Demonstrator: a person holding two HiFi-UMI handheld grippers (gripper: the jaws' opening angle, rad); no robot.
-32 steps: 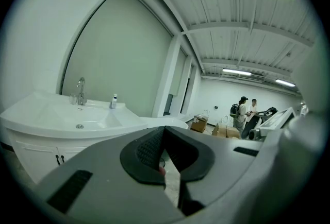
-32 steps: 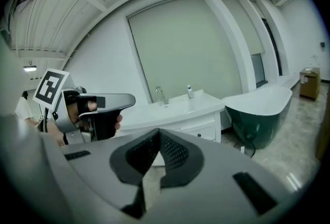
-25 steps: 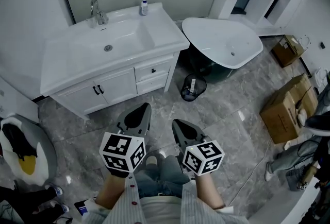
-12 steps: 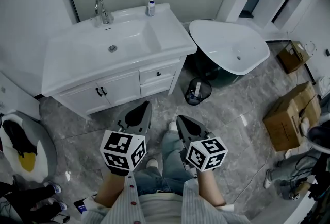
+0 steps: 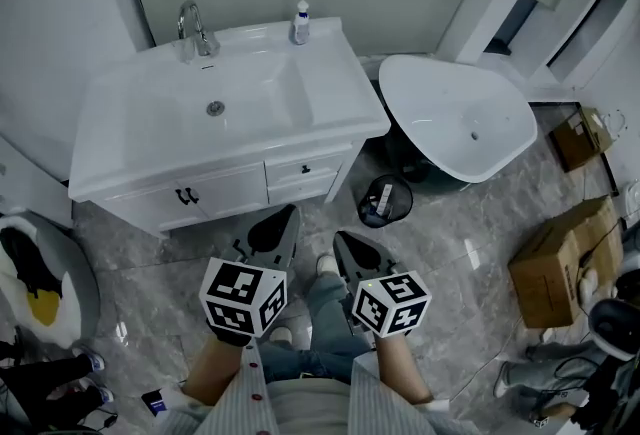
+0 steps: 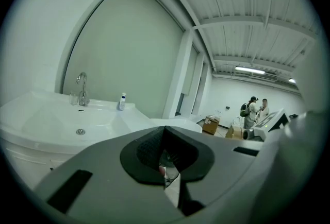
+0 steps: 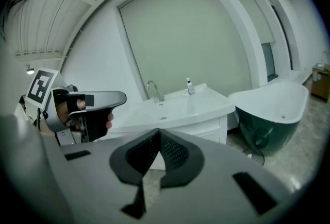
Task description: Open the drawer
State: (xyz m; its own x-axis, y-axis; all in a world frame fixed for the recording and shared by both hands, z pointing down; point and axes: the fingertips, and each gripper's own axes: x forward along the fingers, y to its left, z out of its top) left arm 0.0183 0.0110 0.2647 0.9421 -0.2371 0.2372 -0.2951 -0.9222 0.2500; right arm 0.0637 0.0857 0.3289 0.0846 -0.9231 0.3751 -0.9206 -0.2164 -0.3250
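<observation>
The white vanity stands against the wall; its drawer, at the right under the countertop, is fully closed. The left gripper and right gripper hover near the drawer without touching it, each with jaws together and empty.

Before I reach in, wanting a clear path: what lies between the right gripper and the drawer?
Only bare floor lies between the right gripper and the drawer, as the head view shows; the bin stands off to the right.

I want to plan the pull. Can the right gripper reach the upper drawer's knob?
Likely yes, once it moves closer: only bare floor lies between the right gripper and the upper drawer. Its jaws are shut and must open.
</observation>
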